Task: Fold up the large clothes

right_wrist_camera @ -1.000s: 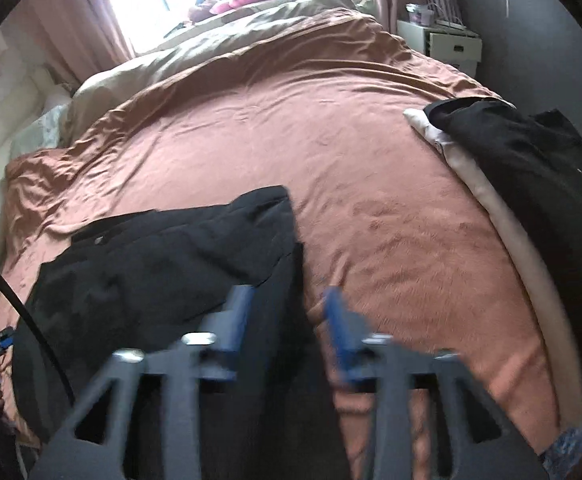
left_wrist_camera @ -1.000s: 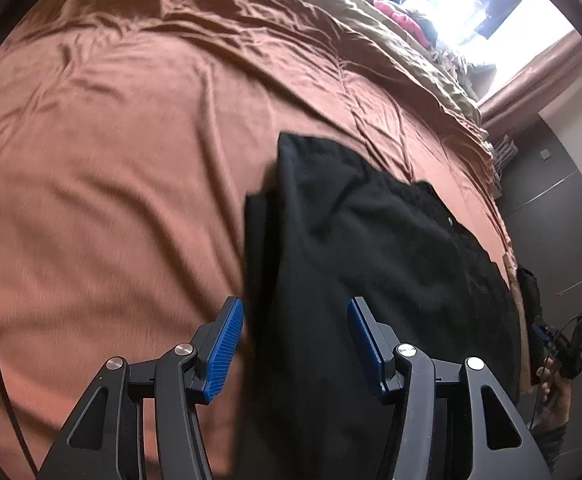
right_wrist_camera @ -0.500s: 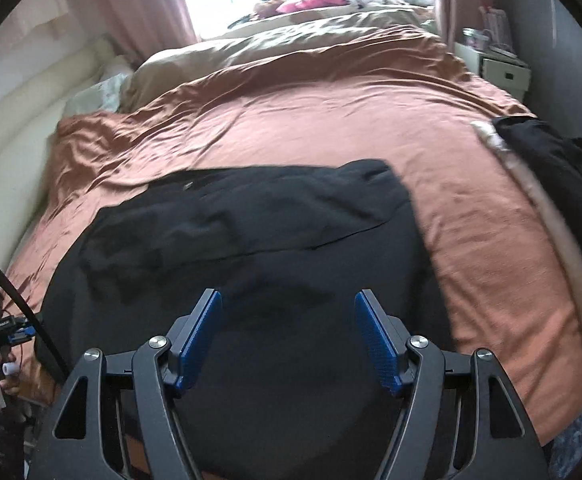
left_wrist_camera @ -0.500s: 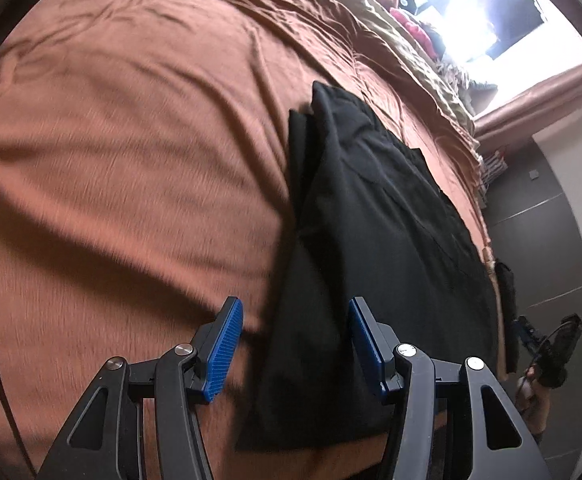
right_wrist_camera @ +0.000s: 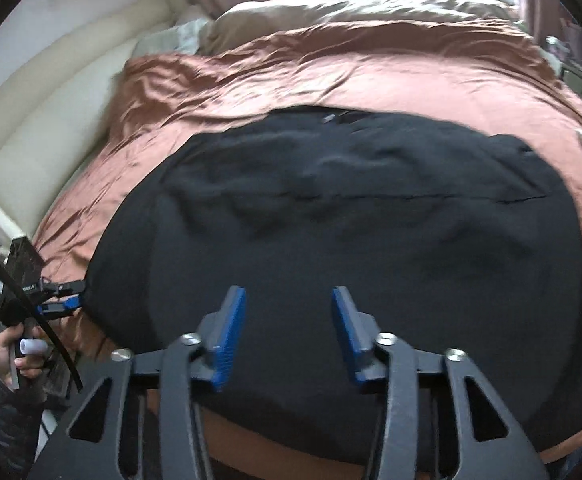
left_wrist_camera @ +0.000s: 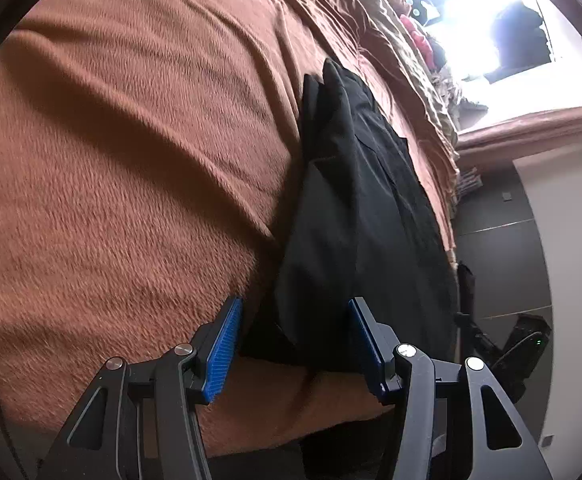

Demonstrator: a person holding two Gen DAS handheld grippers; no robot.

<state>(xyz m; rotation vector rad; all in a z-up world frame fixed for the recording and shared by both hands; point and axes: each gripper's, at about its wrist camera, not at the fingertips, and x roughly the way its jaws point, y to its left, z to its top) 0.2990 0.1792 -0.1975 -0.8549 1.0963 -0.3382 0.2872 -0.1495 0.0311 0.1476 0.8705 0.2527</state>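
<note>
Between the left gripper [left_wrist_camera: 295, 330] jaws, standing apart and gripping nothing, lies the near corner of the black garment [left_wrist_camera: 355, 200], its long axis running away over the brown bedspread [left_wrist_camera: 131, 160]. Seen from the right wrist, the right gripper [right_wrist_camera: 288, 320], jaws just narrowed yet empty, hovers above the garment's near hem.

A bed under a rust-brown cover [right_wrist_camera: 371, 68] carries a flattened black garment [right_wrist_camera: 371, 232] near its edge

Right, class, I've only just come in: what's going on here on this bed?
A person with a gripper in each hand is folding a black garment spread on a brown bedspread. The left gripper hangs open at the garment's near corner. The right gripper, jaws just narrowed but gripping nothing, hangs over its near edge. Nothing is lifted yet.
</note>
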